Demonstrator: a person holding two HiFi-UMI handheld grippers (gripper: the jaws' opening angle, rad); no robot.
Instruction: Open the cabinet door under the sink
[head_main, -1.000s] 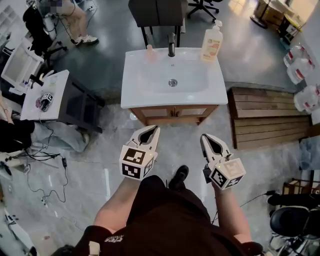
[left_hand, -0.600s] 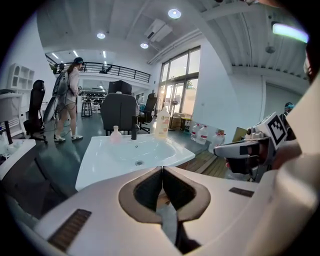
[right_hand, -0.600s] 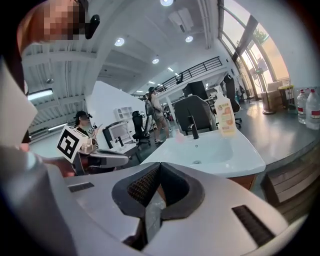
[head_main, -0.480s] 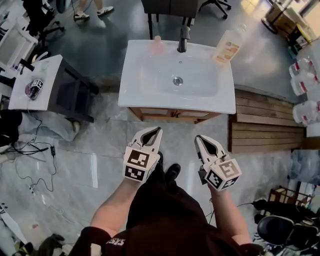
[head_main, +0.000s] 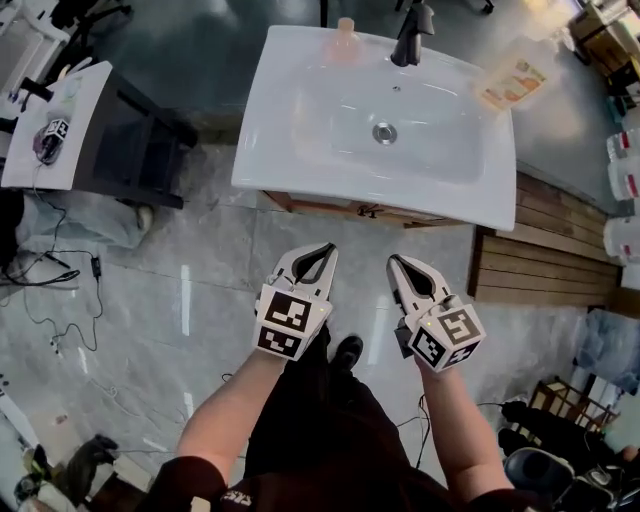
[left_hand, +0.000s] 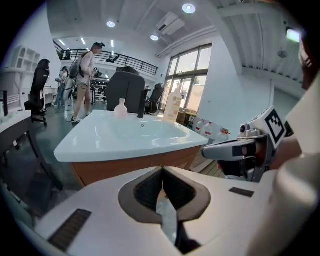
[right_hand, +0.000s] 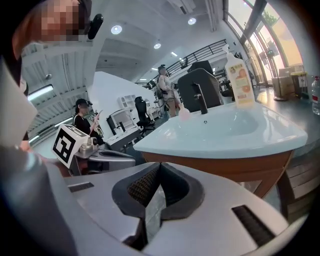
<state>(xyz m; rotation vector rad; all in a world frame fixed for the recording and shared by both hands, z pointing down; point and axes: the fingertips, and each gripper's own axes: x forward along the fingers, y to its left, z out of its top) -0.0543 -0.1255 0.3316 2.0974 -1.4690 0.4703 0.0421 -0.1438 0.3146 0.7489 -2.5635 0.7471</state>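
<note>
The person is standing just in front of the white sink (head_main: 300, 150) and looking steeply down on it. The basin's overhang is therefore hiding nearly all of the cabinet (head_main: 320, 207) beneath. Only a thin wooden strip is showing along the sink's near edge, with a small dark handle (head_main: 368, 211) at about its middle. The cabinet door is sitting in that wooden front, under the rim. It appears to be closed, though none of the views is showing its edges clearly.

The left tongs (head_main: 325, 249) and the right tongs (head_main: 394, 260) are hanging side by side over the grey floor (head_main: 200, 290). They are near the cabinet but not touching it, and are pointing toward it and somewhat downward. That aim probably suits a handle tucked low under the overhang, which has to be reached from the front rather than from above. Each gripper view is showing its ridged pads pressed together with nothing between them, since there is nothing yet to hold. Whichever one goes for the handle will probably need to part its jaws first. The faucet (head_main: 412, 22) and the soap bottle (head_main: 515, 82) are standing along the sink's far rim, well out of the way.
</note>
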